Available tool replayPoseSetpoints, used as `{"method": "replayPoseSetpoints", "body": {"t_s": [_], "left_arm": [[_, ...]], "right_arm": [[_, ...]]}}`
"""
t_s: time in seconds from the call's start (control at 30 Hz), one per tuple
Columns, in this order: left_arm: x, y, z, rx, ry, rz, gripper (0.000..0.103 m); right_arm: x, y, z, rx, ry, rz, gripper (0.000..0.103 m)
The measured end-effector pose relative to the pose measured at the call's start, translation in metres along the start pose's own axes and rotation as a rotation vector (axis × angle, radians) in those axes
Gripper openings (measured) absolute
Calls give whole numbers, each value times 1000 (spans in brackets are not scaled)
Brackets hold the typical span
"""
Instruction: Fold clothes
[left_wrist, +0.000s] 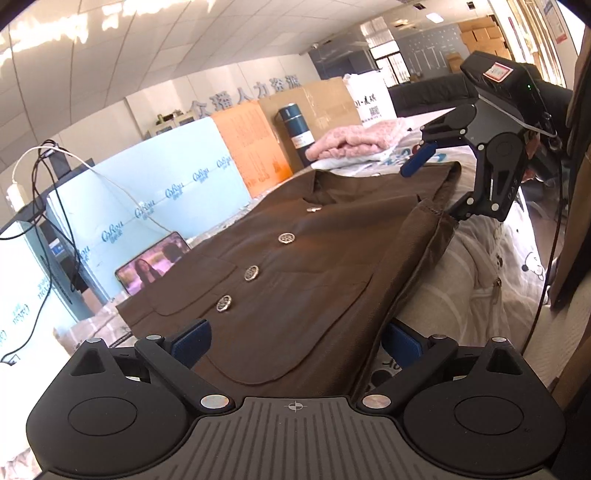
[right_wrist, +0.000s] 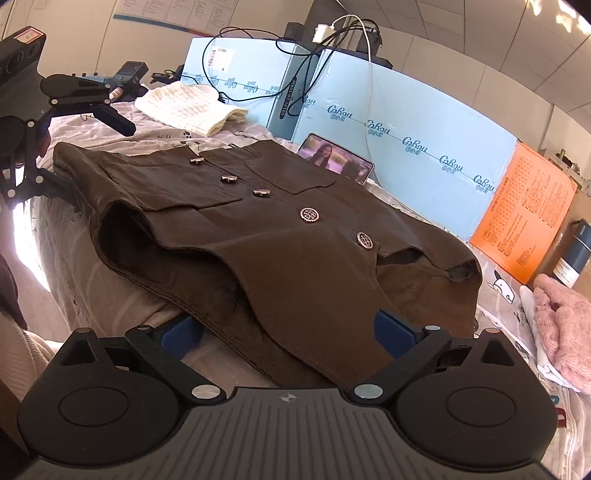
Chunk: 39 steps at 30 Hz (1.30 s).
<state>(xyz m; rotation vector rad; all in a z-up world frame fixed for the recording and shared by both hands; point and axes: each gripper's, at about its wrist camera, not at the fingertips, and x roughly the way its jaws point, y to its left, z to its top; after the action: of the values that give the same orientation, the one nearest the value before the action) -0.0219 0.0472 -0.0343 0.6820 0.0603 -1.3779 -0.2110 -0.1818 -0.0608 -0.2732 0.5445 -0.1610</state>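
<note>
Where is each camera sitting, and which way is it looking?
Left wrist view: sits on the left tongs, looking up the brown vest from its hem; the right tongs show ahead, open at the vest's edge.
Right wrist view: sits on the right tongs, open, looking across the vest from its armhole side; the left tongs show far left.
Both share the vest, the phone and the pink sweater.
</note>
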Motion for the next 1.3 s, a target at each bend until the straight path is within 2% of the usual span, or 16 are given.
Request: {"method": "replayPoseSetpoints", "body": {"t_s": [0.07, 0.2, 0.27, 0.3, 0.33, 0.37, 0.4, 0.43, 0.5, 0.53, 0.63, 0.8, 0.9, 1.1, 1.3], "left_arm": [[1, 7, -4, -14, 18, 28, 100], [-2, 18, -13, -51, 41, 54, 100], [0, 19, -15, -51, 29, 52, 93], [1, 18, -15, -41, 25, 38, 82], [2, 17, -14, -27, 21, 21, 60], [4, 16, -13, -7, 15, -2, 48], [6, 15, -12, 12, 10, -10, 31], [6, 14, -10, 25, 8, -11, 21], [4, 13, -8, 43, 3, -22, 13], [1, 13, -7, 43, 0, -26, 11], [-9, 12, -5, 22, -3, -60, 7], [-32, 11, -3, -13, -52, -114, 7], [-32, 22, 7, 20, -99, -83, 7], [-13, 66, 32, 104, -167, 0, 7], [25, 123, 50, 68, -208, -13, 7]], "right_arm": [[4, -2, 4, -3, -4, -23, 100], [7, -19, -6, 2, 57, -230, 100], [5, -27, -15, -26, 64, -327, 98], [3, -30, -20, -42, 65, -369, 95], [3, -32, -23, -55, 69, -394, 85], [2, -33, -24, -64, 74, -391, 75], [1, -34, -26, -73, 78, -387, 52], [0, -35, -27, -82, 82, -383, 31], [-1, -33, -27, -102, 91, -366, 17], [-2, -31, -26, -115, 100, -361, 12], [-7, -29, -27, -116, 109, -325, 6], [-35, -31, -30, -58, 98, -305, 5], [-45, -37, -25, -34, 61, -314, 5], [-45, -54, 7, -89, -27, -315, 5], [-25, -93, 45, -116, -76, -272, 5]]}}
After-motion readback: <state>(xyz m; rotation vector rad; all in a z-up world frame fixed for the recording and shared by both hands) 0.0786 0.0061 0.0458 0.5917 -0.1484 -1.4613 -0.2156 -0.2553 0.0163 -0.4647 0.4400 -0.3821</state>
